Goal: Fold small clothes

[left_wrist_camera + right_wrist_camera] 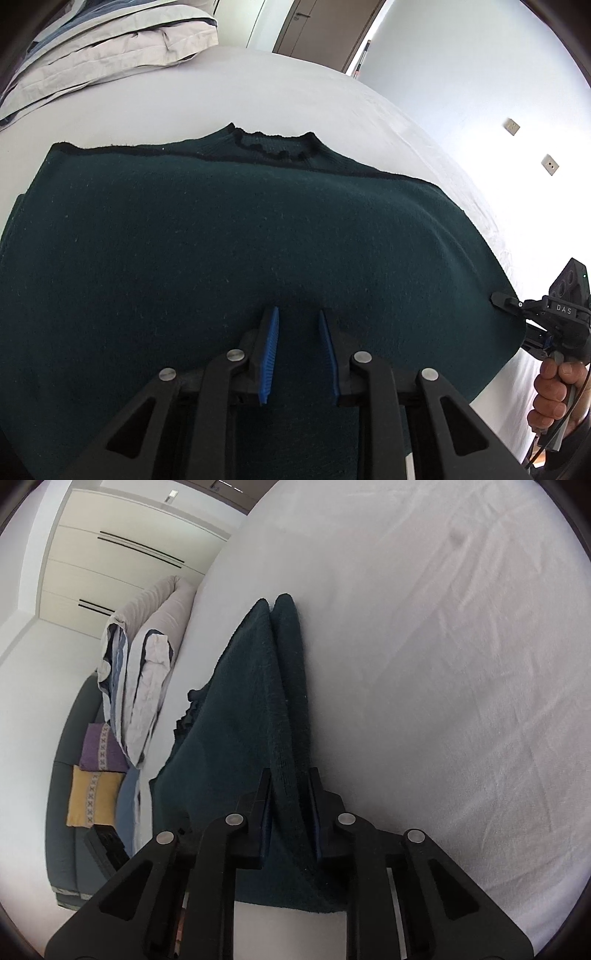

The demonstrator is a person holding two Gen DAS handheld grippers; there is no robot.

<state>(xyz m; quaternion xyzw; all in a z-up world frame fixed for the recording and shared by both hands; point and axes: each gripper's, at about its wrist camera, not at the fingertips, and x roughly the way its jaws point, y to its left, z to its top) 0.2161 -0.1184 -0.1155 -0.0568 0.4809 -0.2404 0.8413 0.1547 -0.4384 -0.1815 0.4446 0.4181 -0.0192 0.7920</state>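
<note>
the dark green sweater [229, 236] lies spread on the white bed sheet [280, 96], collar toward the pillows [110, 48]. your left gripper [298, 317] sits over the sweater's lower part, jaws parted, holding nothing. your right gripper [290, 779] is clamped on the sweater's side edge, fabric bunched between its fingers.

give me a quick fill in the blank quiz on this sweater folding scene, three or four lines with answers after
1. The sweater lying on the bed is dark ____.
2. The pads on the left gripper fingers are ____.
3. The right gripper grips the sweater's ____.
4. In the left wrist view, the sweater's neckline points ____ the camera.

Answers: green; blue; edge; away from
</note>
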